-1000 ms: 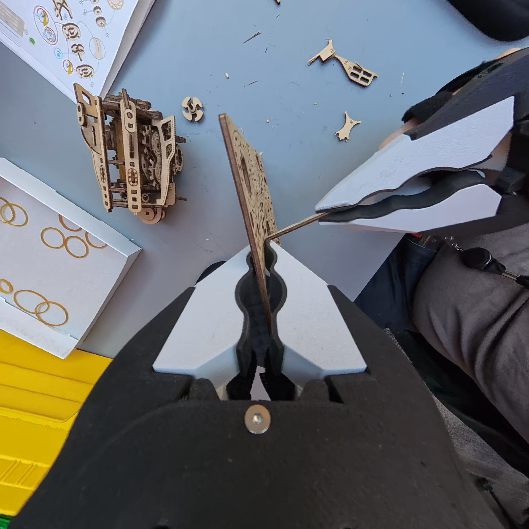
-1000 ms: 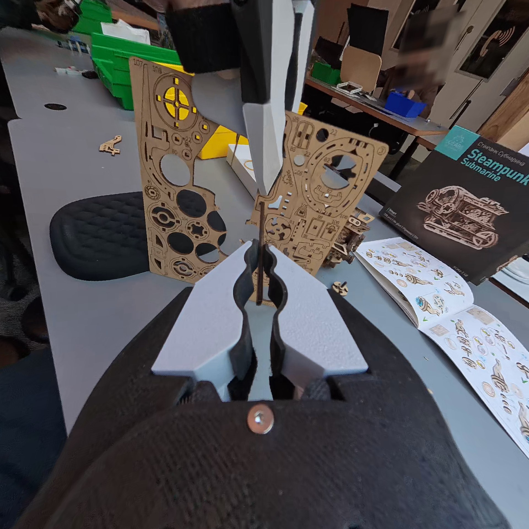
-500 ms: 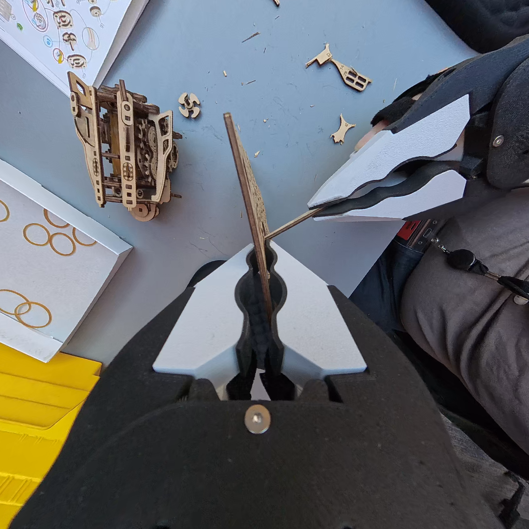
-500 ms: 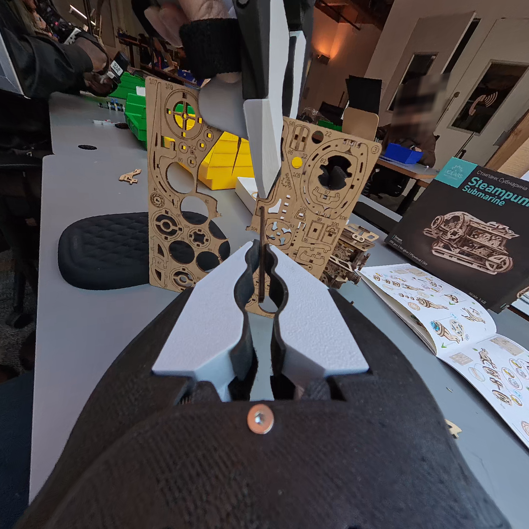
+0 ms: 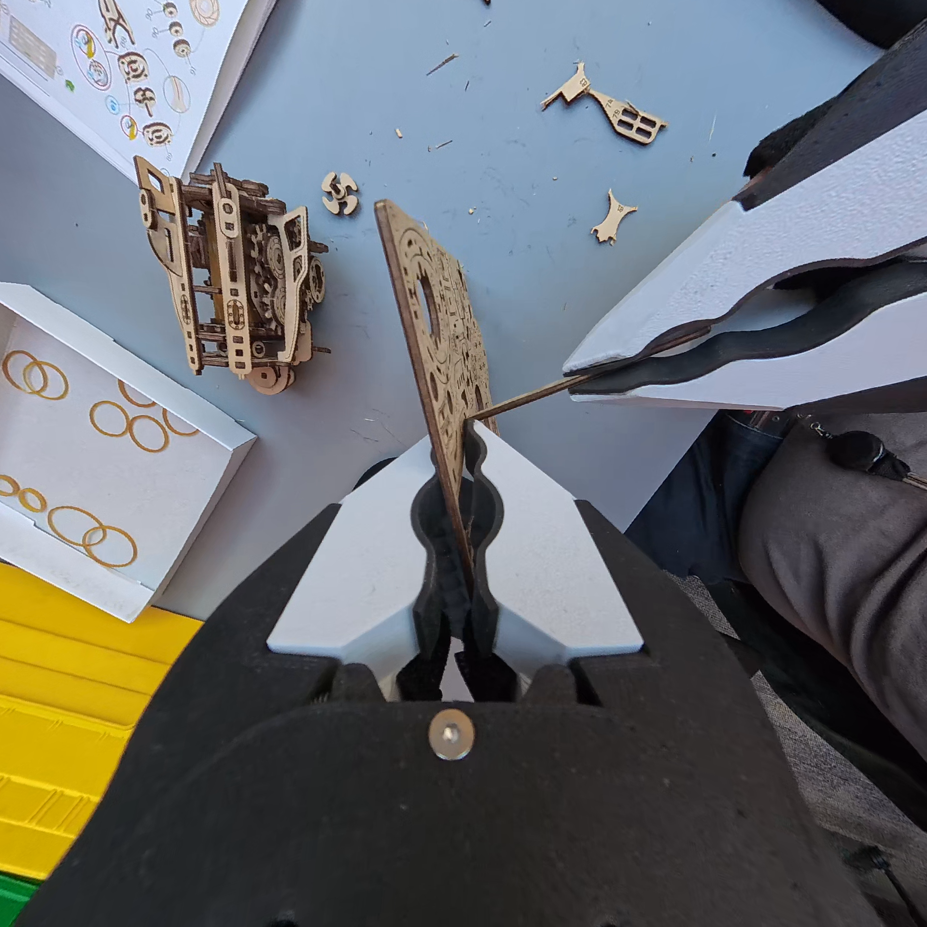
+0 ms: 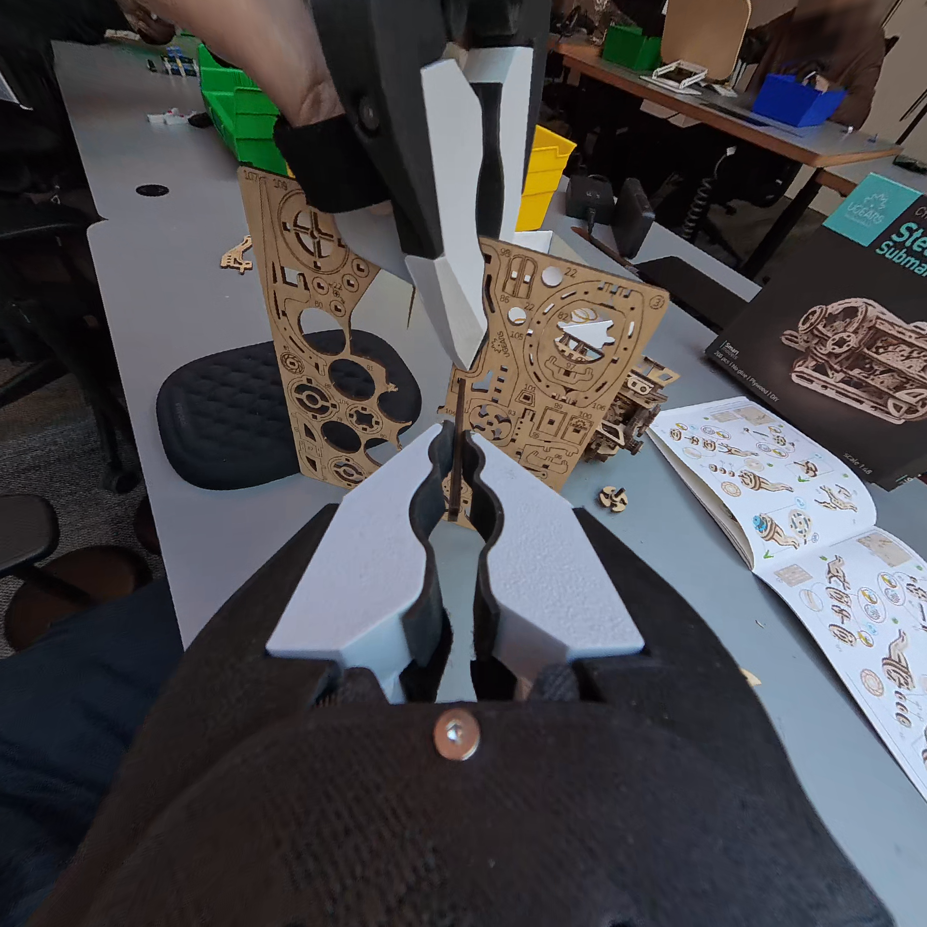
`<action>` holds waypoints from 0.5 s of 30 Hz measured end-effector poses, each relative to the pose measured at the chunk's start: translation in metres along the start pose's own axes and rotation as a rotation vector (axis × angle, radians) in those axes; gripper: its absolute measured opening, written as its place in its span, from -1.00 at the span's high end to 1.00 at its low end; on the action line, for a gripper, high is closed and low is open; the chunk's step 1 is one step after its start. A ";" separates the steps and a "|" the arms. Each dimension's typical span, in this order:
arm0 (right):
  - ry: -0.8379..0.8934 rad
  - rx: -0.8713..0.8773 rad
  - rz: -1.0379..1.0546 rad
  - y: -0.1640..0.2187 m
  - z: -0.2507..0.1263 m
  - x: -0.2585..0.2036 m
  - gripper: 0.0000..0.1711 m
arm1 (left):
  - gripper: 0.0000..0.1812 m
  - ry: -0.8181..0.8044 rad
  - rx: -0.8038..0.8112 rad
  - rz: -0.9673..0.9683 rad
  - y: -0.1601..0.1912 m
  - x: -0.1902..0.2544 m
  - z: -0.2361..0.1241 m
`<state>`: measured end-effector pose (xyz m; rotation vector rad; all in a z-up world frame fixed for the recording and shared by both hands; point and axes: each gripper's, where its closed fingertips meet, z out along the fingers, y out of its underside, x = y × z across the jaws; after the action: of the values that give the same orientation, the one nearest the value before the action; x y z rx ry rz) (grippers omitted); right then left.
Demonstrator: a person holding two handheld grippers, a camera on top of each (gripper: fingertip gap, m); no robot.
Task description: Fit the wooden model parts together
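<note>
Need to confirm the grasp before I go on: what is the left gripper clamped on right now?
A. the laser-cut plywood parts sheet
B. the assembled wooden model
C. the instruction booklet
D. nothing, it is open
A: the left gripper is shut on the edge of the upright plywood parts sheet, while the assembled wooden model sits apart on the table.

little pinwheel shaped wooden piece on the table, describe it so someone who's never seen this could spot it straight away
Start at the half-built wooden model lying on the grey table below the open instruction booklet. Just to its upper right, apart from it, lies the pinwheel piece. Unlike the two flat jagged offcuts farther right, it is small, round and has curved notches around a centre hub.
</note>
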<state>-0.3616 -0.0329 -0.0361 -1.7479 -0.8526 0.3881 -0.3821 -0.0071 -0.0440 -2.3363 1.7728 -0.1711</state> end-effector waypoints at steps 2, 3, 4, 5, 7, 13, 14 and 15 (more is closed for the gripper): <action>-0.015 0.012 0.008 0.003 0.003 0.001 0.99 | 0.98 -0.013 -0.010 0.004 0.001 -0.001 0.000; -0.040 0.019 0.026 0.006 0.004 0.003 0.99 | 0.98 -0.008 -0.013 0.001 0.002 -0.001 -0.001; -0.081 0.039 0.057 0.009 0.005 0.005 0.98 | 0.98 0.002 -0.012 -0.001 0.002 0.000 -0.001; -0.137 0.064 0.109 0.009 0.004 0.007 0.98 | 0.98 0.011 -0.007 0.003 0.002 0.001 -0.001; -0.240 0.088 0.196 0.010 0.002 0.010 0.98 | 0.98 0.022 -0.004 0.013 0.000 0.005 -0.001; -0.132 0.109 0.089 0.007 0.004 0.007 0.99 | 0.98 0.011 -0.001 -0.011 -0.001 -0.001 0.000; -0.057 0.110 0.057 0.007 0.004 0.002 0.98 | 0.98 0.014 0.000 -0.025 -0.001 -0.002 0.000; 0.028 0.113 0.010 0.006 0.004 -0.001 0.98 | 0.98 0.023 0.003 -0.045 -0.001 -0.002 0.000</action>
<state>-0.3625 -0.0313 -0.0436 -1.6502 -0.7878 0.4092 -0.3815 -0.0044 -0.0436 -2.3826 1.7303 -0.2074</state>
